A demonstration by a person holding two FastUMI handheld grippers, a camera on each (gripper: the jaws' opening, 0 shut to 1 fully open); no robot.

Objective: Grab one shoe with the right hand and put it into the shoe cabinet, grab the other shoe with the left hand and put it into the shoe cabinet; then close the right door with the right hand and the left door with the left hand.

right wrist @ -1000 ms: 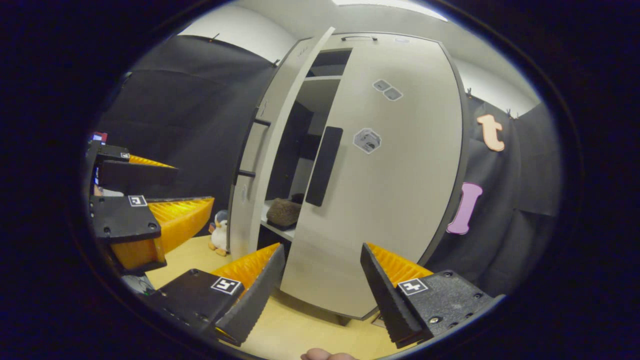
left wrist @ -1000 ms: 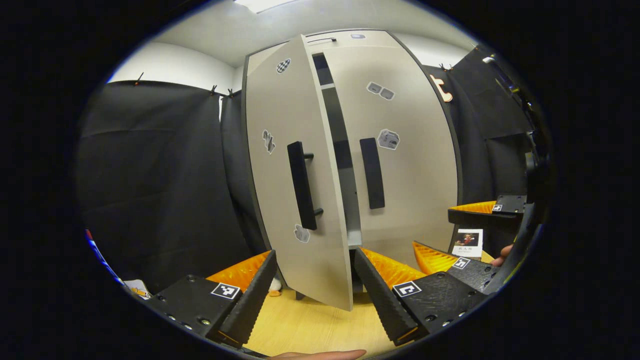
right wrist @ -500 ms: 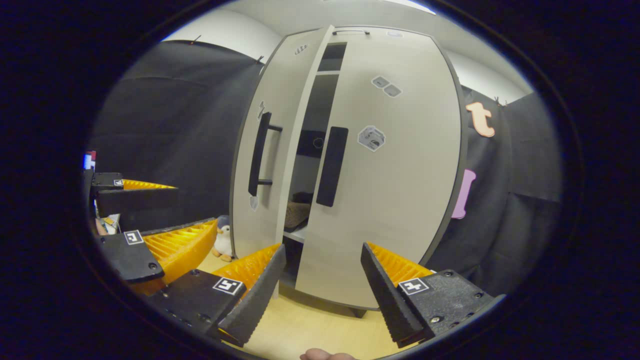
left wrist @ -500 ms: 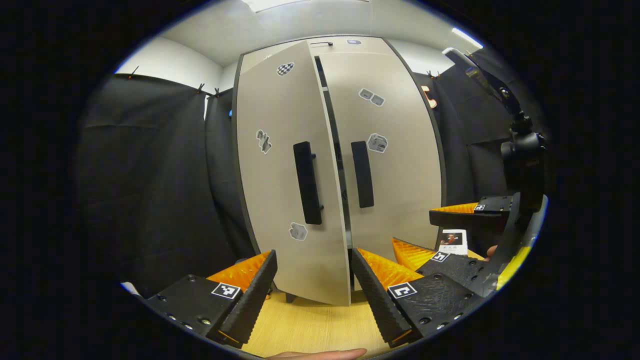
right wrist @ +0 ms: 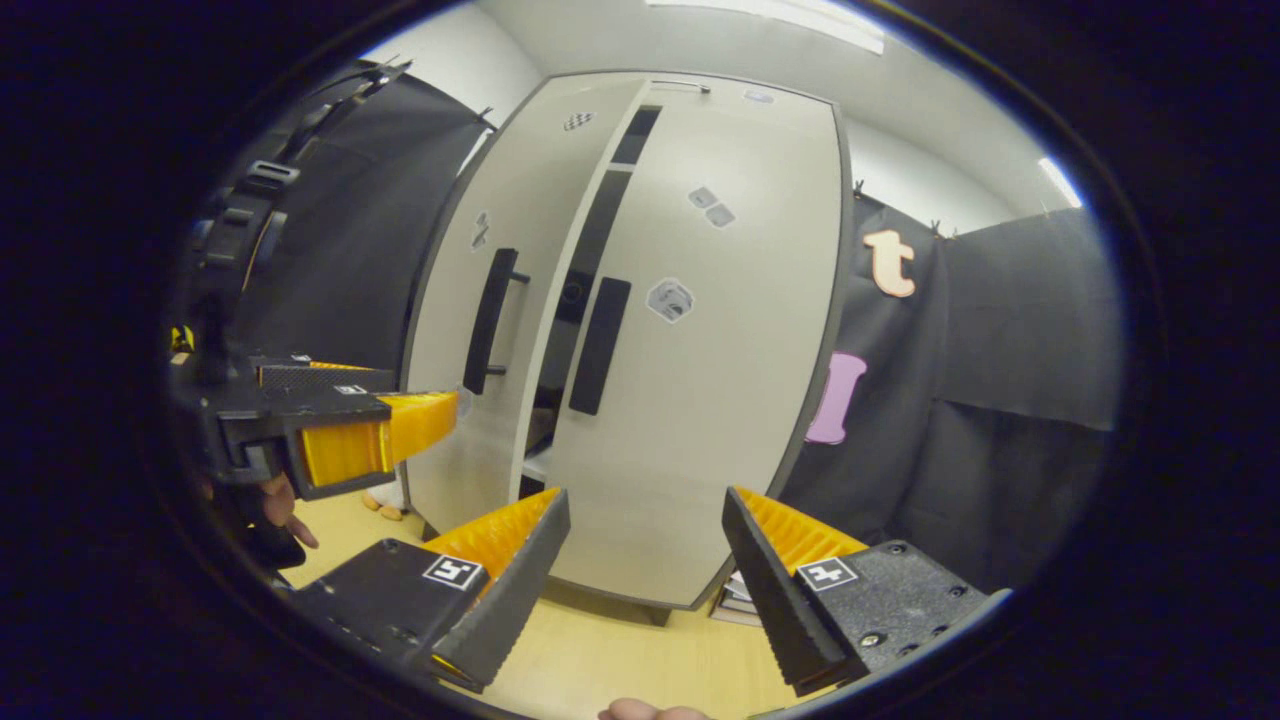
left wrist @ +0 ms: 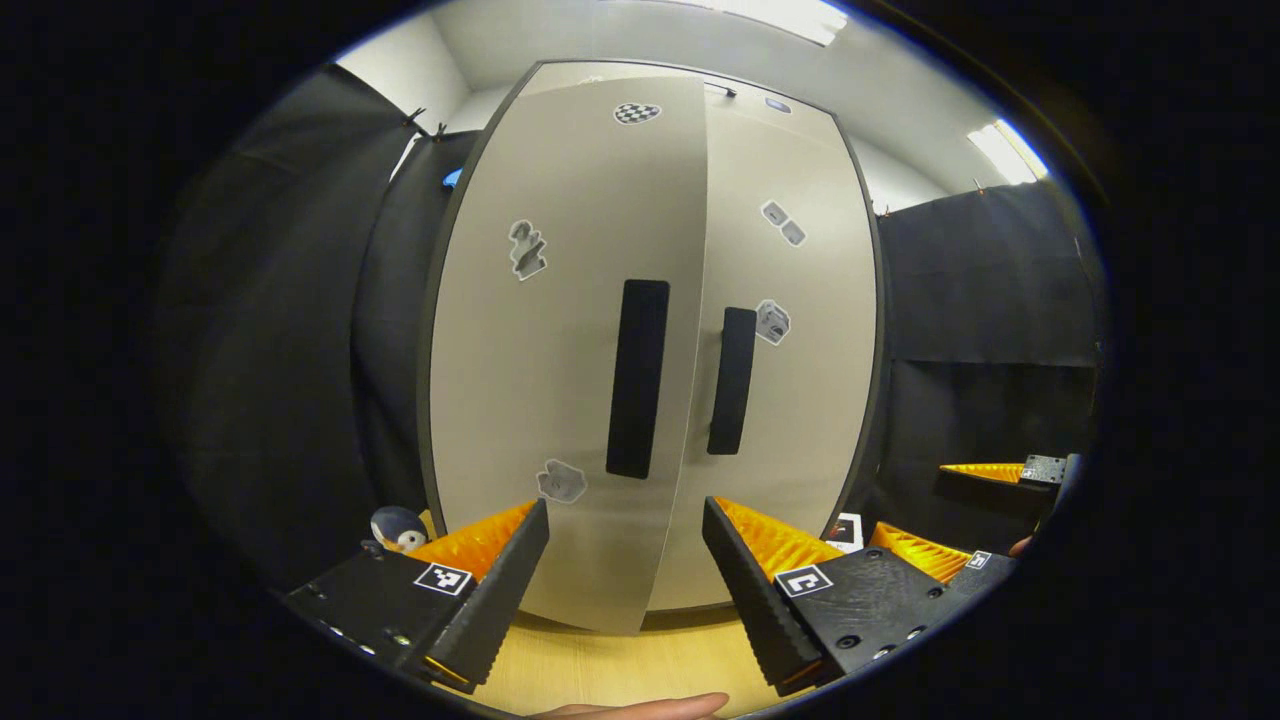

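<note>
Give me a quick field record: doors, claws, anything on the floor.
right door: closed, as far as it shows
left door: slightly ajar, dark gap at its edge
left claw: open, empty, facing left door
right claw: open, empty
floor: plush penguin left of the cabinet

The shoe cabinet point(left wrist: 800, 400) is seen head-on, upright on the wooden floor point(left wrist: 620, 670). The left door point(left wrist: 540, 380) is seen slightly overlapping the right door point(left wrist: 800, 300). The left gripper point(left wrist: 625, 580) is held apart from the left door, fingers spread wide, nothing between them. The right gripper point(left wrist: 960, 520) is seen at lower right. A toy penguin point(left wrist: 397, 528) is seen beside the cabinet base.
</note>
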